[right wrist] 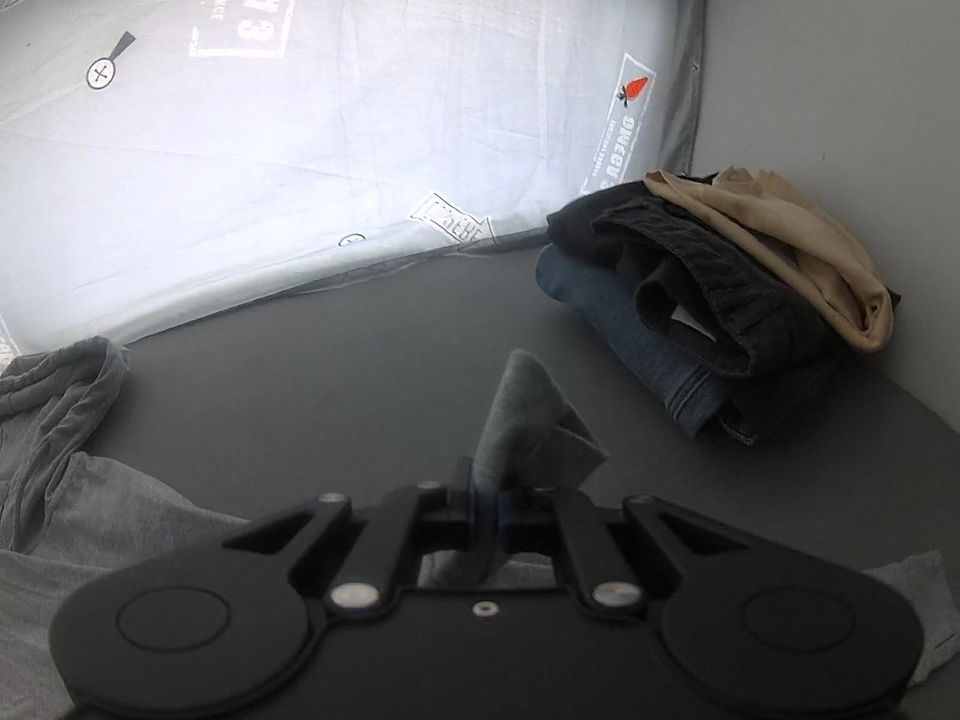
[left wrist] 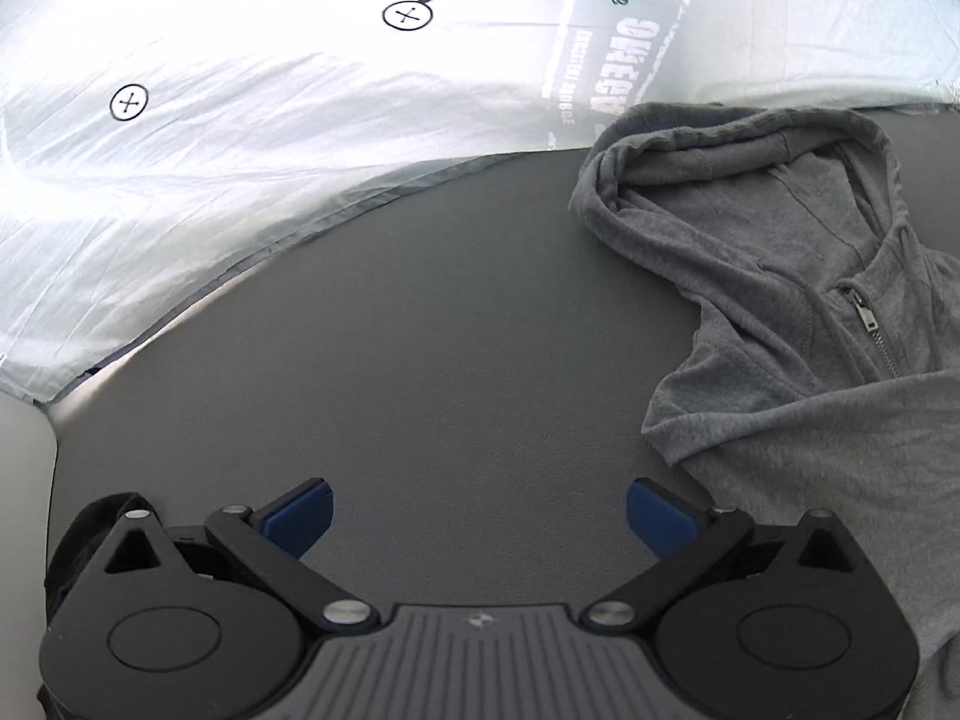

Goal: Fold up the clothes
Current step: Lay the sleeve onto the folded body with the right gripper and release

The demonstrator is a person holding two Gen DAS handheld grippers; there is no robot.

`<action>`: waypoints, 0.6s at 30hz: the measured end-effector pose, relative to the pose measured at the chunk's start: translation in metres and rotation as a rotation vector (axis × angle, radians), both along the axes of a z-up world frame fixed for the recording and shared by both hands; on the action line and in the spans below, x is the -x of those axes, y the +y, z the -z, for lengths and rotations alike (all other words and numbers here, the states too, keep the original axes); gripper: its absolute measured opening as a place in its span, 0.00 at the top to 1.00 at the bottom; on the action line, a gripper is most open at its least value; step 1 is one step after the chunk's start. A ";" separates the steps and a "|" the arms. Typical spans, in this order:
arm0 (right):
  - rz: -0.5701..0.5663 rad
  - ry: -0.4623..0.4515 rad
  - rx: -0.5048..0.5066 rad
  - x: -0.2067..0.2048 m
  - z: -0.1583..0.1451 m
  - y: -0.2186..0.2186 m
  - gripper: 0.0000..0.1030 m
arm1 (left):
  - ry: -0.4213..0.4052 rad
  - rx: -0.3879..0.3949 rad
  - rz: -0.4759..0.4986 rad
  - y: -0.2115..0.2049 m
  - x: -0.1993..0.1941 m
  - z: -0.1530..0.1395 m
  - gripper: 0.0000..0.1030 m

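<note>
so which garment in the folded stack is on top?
The beige garment, draped over the black one; the blue jeans sit at the bottom.

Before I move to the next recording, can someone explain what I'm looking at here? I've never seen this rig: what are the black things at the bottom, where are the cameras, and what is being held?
There is no robot. A person holds a two-finger clamp tool in each hand, and each tool carries a wide-angle camera looking forward along its fingers.

One picture comes from the left gripper. Its blue-padded fingers stand wide apart and hold nothing, above a dark grey tabletop. To its right lies a grey zip-up hoodie, hood spread out.

The other picture comes from the right gripper. Its fingers are shut on a fold of the same grey hoodie fabric, which sticks up between them.

Further back on the right sits a stack of folded clothes: blue jeans at the bottom, a black garment, a beige one on top. Behind the table hangs a wrinkled white printed sheet.
</note>
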State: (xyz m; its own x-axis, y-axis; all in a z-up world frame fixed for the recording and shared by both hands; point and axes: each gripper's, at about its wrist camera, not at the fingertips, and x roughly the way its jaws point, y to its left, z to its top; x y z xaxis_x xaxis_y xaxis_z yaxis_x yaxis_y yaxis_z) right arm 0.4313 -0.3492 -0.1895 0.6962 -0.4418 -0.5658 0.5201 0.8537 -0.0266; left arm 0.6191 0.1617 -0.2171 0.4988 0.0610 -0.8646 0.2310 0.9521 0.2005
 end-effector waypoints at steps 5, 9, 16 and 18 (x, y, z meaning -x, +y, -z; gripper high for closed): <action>-0.278 -0.069 0.229 -0.025 -0.029 0.102 0.94 | -0.055 0.199 -0.195 0.018 0.045 -0.014 0.00; -0.660 -0.075 0.388 -0.036 -0.019 0.210 0.94 | -0.111 0.324 -0.316 0.027 0.083 -0.020 0.00; -1.166 0.125 0.449 -0.021 0.055 0.340 0.79 | -0.162 0.416 -0.359 0.017 0.123 -0.023 0.00; -1.191 0.150 0.475 -0.012 0.061 0.340 0.69 | -0.138 0.413 -0.344 0.008 0.120 -0.018 0.00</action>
